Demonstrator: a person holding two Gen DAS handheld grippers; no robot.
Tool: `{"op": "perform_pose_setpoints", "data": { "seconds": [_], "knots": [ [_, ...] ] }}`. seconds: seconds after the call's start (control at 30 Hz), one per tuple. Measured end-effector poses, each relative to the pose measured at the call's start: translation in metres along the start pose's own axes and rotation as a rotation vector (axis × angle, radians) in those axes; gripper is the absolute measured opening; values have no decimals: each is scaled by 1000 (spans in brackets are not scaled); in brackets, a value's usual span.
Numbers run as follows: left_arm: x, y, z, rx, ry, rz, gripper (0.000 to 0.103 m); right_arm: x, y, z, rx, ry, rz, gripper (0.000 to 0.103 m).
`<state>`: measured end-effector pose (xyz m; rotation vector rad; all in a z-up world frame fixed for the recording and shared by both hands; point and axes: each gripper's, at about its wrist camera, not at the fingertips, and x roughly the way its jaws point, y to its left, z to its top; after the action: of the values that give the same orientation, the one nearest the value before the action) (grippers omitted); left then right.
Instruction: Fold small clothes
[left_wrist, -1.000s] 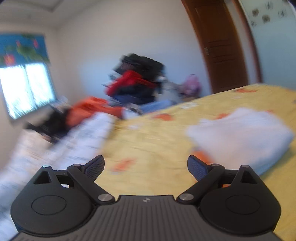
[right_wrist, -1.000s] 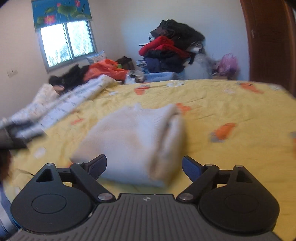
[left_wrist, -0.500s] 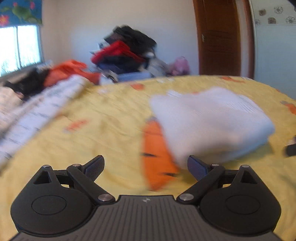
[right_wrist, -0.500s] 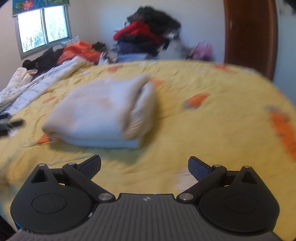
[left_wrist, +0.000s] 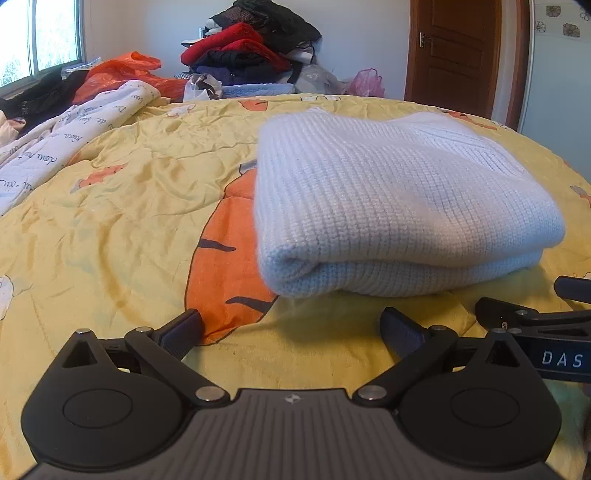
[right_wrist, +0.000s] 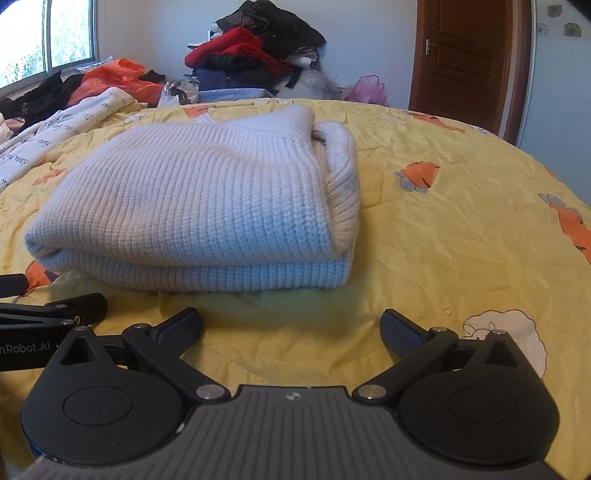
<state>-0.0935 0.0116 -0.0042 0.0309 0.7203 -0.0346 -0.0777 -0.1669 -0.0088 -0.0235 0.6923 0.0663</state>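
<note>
A folded white knit sweater (left_wrist: 388, 192) lies on the yellow bedspread (left_wrist: 110, 221). My left gripper (left_wrist: 291, 325) hangs low over the bedspread just short of the sweater's near left corner. Its jaws are opening, with nothing between them. In the right wrist view the same sweater (right_wrist: 207, 199) sits ahead and to the left. My right gripper (right_wrist: 290, 325) is open and empty above the cover (right_wrist: 443, 240), near the sweater's right corner. Each gripper shows at the edge of the other's view, the right gripper (left_wrist: 535, 321) and the left gripper (right_wrist: 55, 306).
A white printed quilt (left_wrist: 74, 136) and orange cloth (left_wrist: 122, 70) lie along the bed's far left. A tall pile of dark and red clothes (left_wrist: 251, 48) stands behind the bed by the wall. A brown door (left_wrist: 454, 48) is at the back right.
Both grippers have come down and closer to the folded sweater. The left one has swung from the bed's left side toward the sweater. The sweater has not moved.
</note>
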Motion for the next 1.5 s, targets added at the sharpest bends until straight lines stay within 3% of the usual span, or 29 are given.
{"op": "perform_pose_setpoints", "data": {
  "seconds": [1.5],
  "knots": [
    [4, -2, 1, 2, 2, 9, 103, -2, -2, -4, -3, 0, 1, 103]
  ]
}}
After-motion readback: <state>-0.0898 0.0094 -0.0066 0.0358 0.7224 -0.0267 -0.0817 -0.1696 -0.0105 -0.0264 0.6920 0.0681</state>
